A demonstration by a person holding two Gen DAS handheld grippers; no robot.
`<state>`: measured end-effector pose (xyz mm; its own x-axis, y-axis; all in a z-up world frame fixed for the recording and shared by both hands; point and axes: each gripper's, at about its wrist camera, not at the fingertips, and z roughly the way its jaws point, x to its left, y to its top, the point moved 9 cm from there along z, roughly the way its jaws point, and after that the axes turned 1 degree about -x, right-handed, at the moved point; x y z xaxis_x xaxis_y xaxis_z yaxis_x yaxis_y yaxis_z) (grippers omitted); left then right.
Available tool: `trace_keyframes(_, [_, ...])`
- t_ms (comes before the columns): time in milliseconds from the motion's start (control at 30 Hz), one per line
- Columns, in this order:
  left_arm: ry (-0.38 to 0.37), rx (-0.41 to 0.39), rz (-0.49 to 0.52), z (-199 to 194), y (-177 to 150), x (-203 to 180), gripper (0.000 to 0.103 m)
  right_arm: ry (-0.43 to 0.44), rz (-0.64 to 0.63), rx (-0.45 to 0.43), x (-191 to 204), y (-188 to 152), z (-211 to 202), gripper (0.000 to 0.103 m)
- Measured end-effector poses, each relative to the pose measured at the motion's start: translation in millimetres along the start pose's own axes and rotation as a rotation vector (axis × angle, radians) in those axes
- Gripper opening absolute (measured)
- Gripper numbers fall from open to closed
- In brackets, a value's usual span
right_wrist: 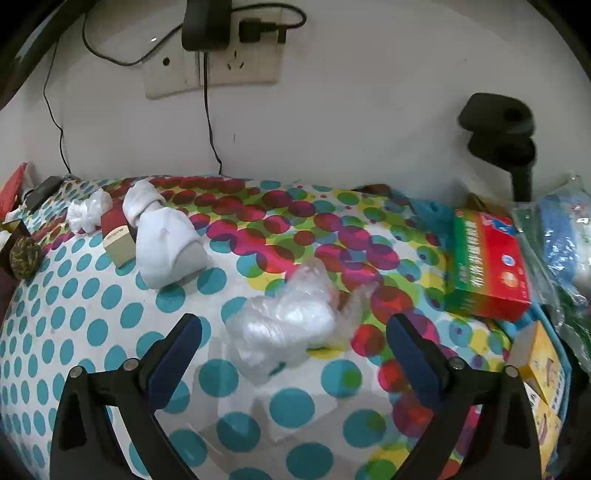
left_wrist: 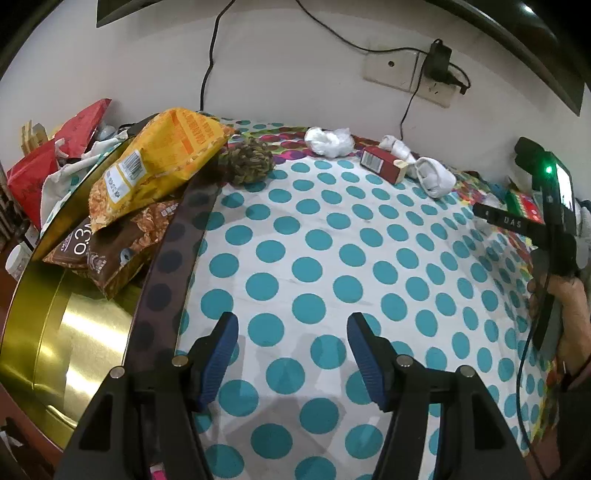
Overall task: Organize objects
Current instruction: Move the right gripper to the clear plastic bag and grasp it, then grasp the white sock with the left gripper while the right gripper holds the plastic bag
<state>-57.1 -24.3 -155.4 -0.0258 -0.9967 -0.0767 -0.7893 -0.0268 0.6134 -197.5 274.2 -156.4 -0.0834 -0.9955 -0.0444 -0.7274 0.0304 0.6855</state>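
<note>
Left gripper [left_wrist: 291, 350]: blue ribbed pads spread wide, nothing between, hovering over the teal-dotted tablecloth [left_wrist: 332, 258].
Right gripper [right_wrist: 293, 354]: fingers wide apart, empty, flanking a crumpled clear plastic bag [right_wrist: 284, 325] lying on the cloth.
Left wrist view only: gold tin [left_wrist: 74, 332] at the left edge, round and shiny; yellow snack bag [left_wrist: 162, 162] and brown snack bag [left_wrist: 118, 251] piled across its rim.
Right wrist view only: red-and-green carton [right_wrist: 487, 266] at the right, leaning on clutter; yellow box [right_wrist: 543, 365] below it.
Both views: rolled white sock [right_wrist: 170, 243], soft and lumpy, touching a small red box [right_wrist: 118, 236]; white plastic wad [right_wrist: 88, 212] just behind; braided rope ball [right_wrist: 25, 256], olive and knotted, beside the tin.
Wall: sockets with black plugs [right_wrist: 207, 26] and cables.
</note>
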Motion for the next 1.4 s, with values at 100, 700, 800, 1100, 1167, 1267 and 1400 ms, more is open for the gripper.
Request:
trace_keyframes(100, [-0.002,-0.001,-0.007,4.0,-0.4,-0.3,0.063,-0.004,-0.004,-0.004,1.6,2.0,1.2,0.099])
trace_keyframes(700, [-0.058,-0.050,0.088,25.0,30.6,-59.0,0.063,0.074,0.075,0.010,-3.4,0.0,0.2,0.044])
trace_keyframes(800, [-0.116,-0.072,0.136,35.7,53.5,-90.1,0.063,0.060,0.093,-0.021,-7.7,2.2,-6.5,0.044])
trace_keyframes(1100, [-0.203,-0.066,0.203,88.1,121.0,-160.5,0.063,-0.006,0.170,-0.088,-19.1,1.9,-27.1,0.043])
trace_keyframes(1167, [-0.207,-0.056,0.216,101.5,128.7,-171.8,0.063,-0.001,0.176,-0.082,-22.7,0.5,-25.0,0.043])
trace_keyframes(1267, [-0.204,-0.037,0.233,117.3,130.4,-184.3,0.063,0.002,0.176,-0.085,-21.4,0.2,-23.7,0.043])
trace_keyframes(1400, [-0.198,-0.055,0.243,124.9,136.1,-196.0,0.063,0.010,0.174,-0.104,-18.8,3.8,-25.8,0.043])
